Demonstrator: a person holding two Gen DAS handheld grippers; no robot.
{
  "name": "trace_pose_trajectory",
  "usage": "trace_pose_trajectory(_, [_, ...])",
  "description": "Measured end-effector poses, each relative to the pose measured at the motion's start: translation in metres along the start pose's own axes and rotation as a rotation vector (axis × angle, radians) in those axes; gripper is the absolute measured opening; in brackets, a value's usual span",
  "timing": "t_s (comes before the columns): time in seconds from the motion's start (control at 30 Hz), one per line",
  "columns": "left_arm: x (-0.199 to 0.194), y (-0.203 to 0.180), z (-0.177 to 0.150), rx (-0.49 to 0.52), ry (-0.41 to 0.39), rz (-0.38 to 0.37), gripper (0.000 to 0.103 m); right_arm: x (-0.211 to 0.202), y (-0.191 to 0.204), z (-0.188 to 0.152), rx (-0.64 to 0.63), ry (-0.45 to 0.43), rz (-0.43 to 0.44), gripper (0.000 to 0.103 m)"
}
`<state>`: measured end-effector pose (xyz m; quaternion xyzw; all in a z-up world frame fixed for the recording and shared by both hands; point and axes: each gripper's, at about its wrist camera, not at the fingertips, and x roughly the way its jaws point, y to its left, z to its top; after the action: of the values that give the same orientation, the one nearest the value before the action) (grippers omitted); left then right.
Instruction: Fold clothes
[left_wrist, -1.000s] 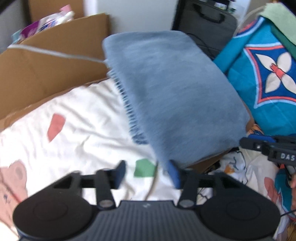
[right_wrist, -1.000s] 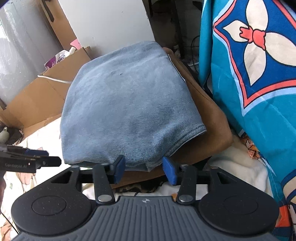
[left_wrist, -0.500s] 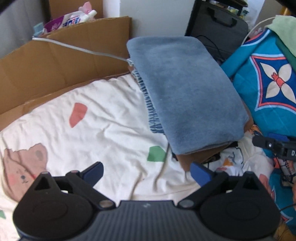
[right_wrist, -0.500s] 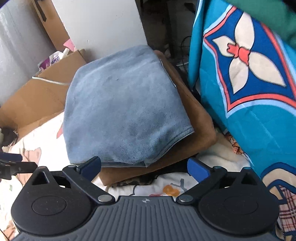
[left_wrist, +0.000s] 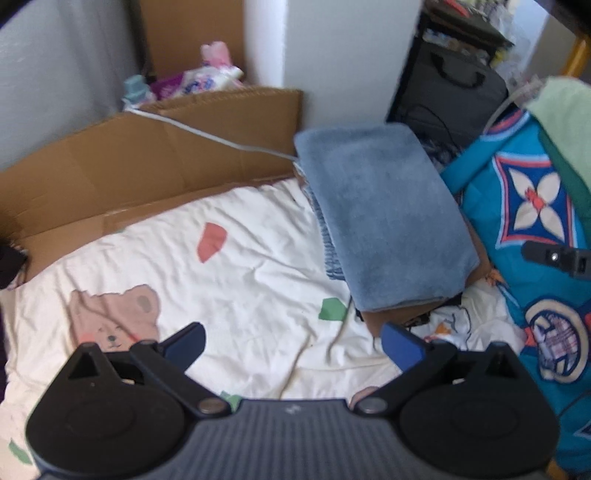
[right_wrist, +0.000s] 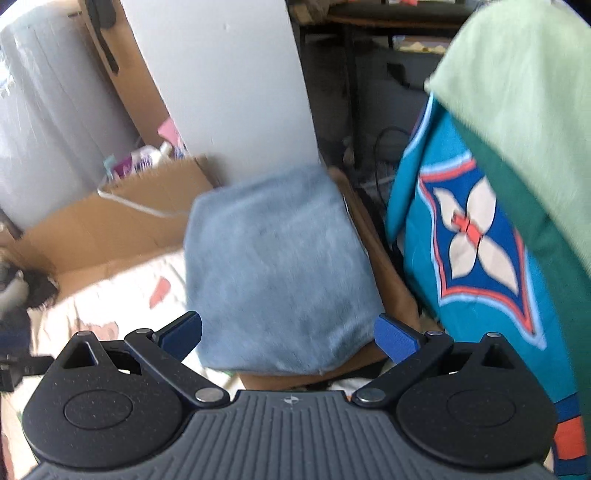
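My left gripper (left_wrist: 291, 341) and right gripper (right_wrist: 288, 334) gape empty above the folded blue garment (left_wrist: 384, 221), apparently atop brown cloth (right_wrist: 384, 266).

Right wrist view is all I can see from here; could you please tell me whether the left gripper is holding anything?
Observer: No. The left gripper is open, with nothing between its jaws and only the white bedsheet below.
Operator: Thank you. How does the left side of the folded blue garment look?
Observer: The folded blue garment shows a ribbed, layered edge running fairly straight along that side.
Operator: Is there anything on the sheet by its near left corner?
Observer: A printed green patch on the sheet sits just beside that corner.
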<state>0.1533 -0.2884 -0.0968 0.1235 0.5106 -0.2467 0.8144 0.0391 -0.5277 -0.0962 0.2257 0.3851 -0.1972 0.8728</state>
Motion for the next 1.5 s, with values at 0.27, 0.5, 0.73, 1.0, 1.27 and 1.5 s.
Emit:
trace_pose_trajectory(0.27, [-0.072,0.028,0.012,-0.117,-0.069,0.046,0.102,-0.055,0.035,0.037,-0.011,-0.035,0.036,0.102])
trace_pose_trajectory(0.5, [-0.124,0.035,0.008,-0.142,-0.124,0.087,0.102,-0.108,0.052,0.042,-0.048,-0.059,0.055,0.102])
trace_pose_trajectory(0.73, [-0.163,0.031,-0.013,-0.156,-0.162,0.096,0.102,-0.158,0.066,0.03,-0.129,-0.097,0.071,0.102])
trace_pose_trajectory(1.0, [-0.201,0.028,-0.039,-0.163,-0.185,0.11,0.102,-0.204,0.076,0.015,-0.153,-0.096,0.091,0.102])
trace_pose_trajectory(1.27, [-0.242,0.039,-0.07,-0.203,-0.211,0.113,0.102,-0.247,0.093,-0.009,-0.211,-0.09,0.104,0.102])
trace_pose_trajectory(1.5, [-0.28,0.038,-0.095,-0.187,-0.251,0.111,0.102,-0.291,0.104,-0.026,-0.229,-0.123,0.125,0.102])
